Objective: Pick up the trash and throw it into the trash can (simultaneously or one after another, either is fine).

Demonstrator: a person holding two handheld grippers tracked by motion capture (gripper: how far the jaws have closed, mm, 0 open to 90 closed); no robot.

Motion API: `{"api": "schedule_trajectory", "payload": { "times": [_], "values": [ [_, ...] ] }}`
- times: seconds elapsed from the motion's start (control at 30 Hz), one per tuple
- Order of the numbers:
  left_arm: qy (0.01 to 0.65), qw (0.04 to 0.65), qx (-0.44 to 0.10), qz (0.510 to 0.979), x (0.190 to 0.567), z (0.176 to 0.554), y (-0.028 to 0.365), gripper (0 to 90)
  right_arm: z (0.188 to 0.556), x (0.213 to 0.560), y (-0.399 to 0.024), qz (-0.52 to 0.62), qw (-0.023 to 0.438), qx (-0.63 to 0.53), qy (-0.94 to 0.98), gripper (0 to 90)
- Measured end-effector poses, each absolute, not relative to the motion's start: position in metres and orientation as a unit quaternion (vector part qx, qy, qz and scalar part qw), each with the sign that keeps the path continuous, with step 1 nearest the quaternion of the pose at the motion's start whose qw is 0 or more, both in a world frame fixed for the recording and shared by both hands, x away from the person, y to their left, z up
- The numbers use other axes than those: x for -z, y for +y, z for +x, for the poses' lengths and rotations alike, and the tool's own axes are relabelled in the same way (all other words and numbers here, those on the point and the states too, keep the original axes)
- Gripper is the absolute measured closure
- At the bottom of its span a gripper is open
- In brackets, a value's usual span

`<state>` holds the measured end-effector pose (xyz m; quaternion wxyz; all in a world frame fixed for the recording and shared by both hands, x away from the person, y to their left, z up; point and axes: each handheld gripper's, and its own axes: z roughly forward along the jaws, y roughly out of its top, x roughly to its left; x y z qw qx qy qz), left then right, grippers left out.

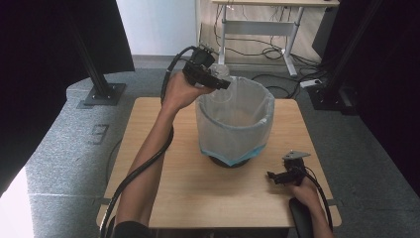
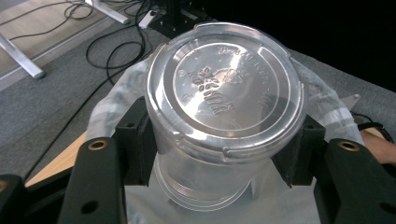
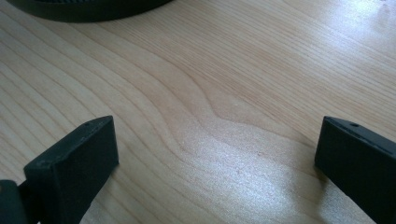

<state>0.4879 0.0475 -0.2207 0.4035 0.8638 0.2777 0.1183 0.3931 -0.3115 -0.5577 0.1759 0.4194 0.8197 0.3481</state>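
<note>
A clear plastic cup (image 2: 219, 121) with a snapped-on clear lid (image 2: 224, 79) sits between the black jaws of my left gripper (image 2: 219, 154), which is shut on its sides. In the high view that left gripper (image 1: 218, 79) is raised at the far left rim of a bin (image 1: 235, 124) lined with a pale plastic bag, and the cup (image 1: 221, 71) shows faintly at its tip. The bag's opening (image 2: 322, 102) lies right below the cup. My right gripper (image 1: 273, 177) rests low on the table (image 1: 198, 188) at the front right, open, with bare wood between its jaws (image 3: 215, 154).
The bin stands on a dark round base (image 3: 84, 9) in the middle of the wooden table. Beyond the table are grey carpet, black stands (image 1: 101, 84), loose cables (image 1: 267, 52) and a white desk frame (image 1: 257, 29). A thick cable (image 1: 133, 173) trails along the left forearm.
</note>
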Motion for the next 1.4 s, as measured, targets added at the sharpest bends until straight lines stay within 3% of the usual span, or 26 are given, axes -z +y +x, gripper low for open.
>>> {"api": "schedule_trajectory", "payload": {
  "times": [0.6,0.67,0.7,1.0,1.4],
  "values": [
    [0.268,0.390,-0.105,0.875,0.247,0.499,0.006,35.9,0.393,0.558,-0.311,0.419,0.176,-0.348,0.820,0.0],
    [0.267,0.385,-0.105,0.877,0.249,0.501,0.004,32.9,0.393,0.558,-0.311,0.419,0.176,-0.348,0.820,0.0],
    [0.268,0.382,-0.104,0.878,0.251,0.502,0.003,24.7,0.393,0.558,-0.311,0.418,0.176,-0.348,0.820,0.0],
    [0.271,0.371,-0.121,0.880,0.254,0.502,0.000,5.2,0.393,0.558,-0.311,0.417,0.176,-0.348,0.821,0.0],
    [0.258,0.371,-0.135,0.882,0.247,0.495,0.012,0.0,0.393,0.558,-0.311,0.417,0.176,-0.348,0.821,0.0]
  ]
}}
